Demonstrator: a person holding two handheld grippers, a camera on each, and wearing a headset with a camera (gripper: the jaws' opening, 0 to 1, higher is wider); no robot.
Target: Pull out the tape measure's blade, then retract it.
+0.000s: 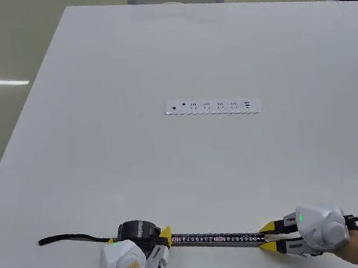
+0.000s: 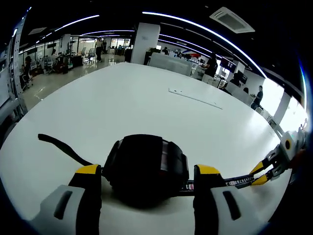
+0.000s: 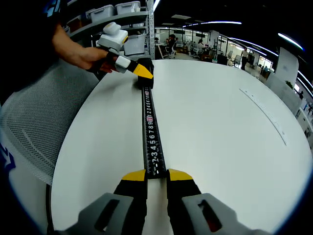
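A black tape measure case [image 1: 139, 231] lies near the table's front edge, its black wrist strap [image 1: 68, 238] trailing left. My left gripper [image 1: 161, 243] is shut on the case [image 2: 145, 165], yellow-tipped fingers [image 2: 88, 172] on either side. The blade [image 1: 217, 239] runs out to the right along the tabletop, its numbers readable on the blade [image 3: 151, 137]. My right gripper [image 1: 269, 237] is shut on the blade's end, jaws pinching it in the right gripper view [image 3: 156, 175]. The left gripper [image 3: 134, 66] and a hand show at the blade's far end there.
A white power strip [image 1: 213, 107] lies flat mid-table, beyond the grippers. The white table [image 1: 127, 81] extends wide on all sides; its left edge drops to a greenish floor. Office desks and shelving stand in the background of the gripper views.
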